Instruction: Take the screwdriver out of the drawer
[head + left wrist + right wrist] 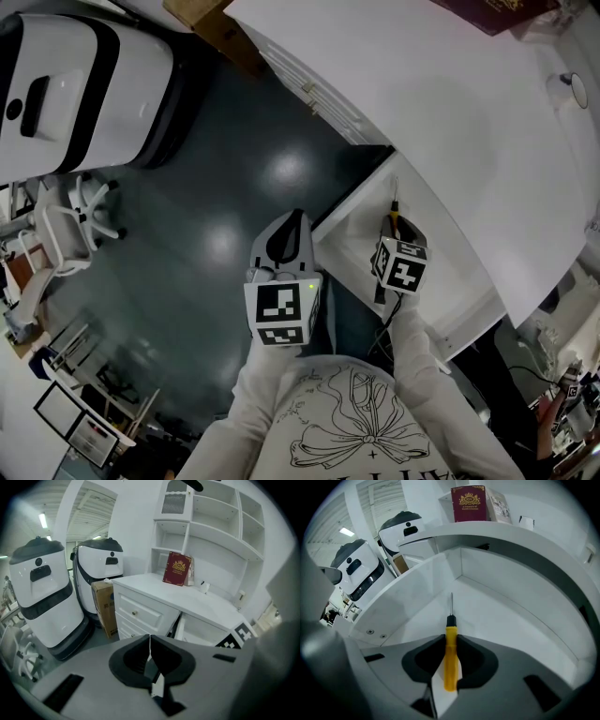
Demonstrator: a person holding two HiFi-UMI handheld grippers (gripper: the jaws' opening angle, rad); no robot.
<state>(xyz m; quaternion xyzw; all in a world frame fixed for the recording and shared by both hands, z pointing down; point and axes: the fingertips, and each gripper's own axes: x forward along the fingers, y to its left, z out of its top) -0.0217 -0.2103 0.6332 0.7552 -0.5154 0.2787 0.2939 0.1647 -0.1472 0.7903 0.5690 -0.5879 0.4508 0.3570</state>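
Note:
The screwdriver has a yellow handle, a black collar and a thin metal shaft, and lies in the open white drawer. My right gripper reaches down into that drawer, its two dark pads pressed on either side of the yellow handle. From the head view, the right gripper sits inside the drawer with the screwdriver's tip poking out beyond it. My left gripper hangs over the dark floor just left of the drawer's front. In its own view the left gripper is shut with nothing between the jaws.
The white desk top overhangs the drawer's far side; a dark red book stands on it. Closed drawers and a cardboard box are to the left. Two white machines and a chair stand on the floor.

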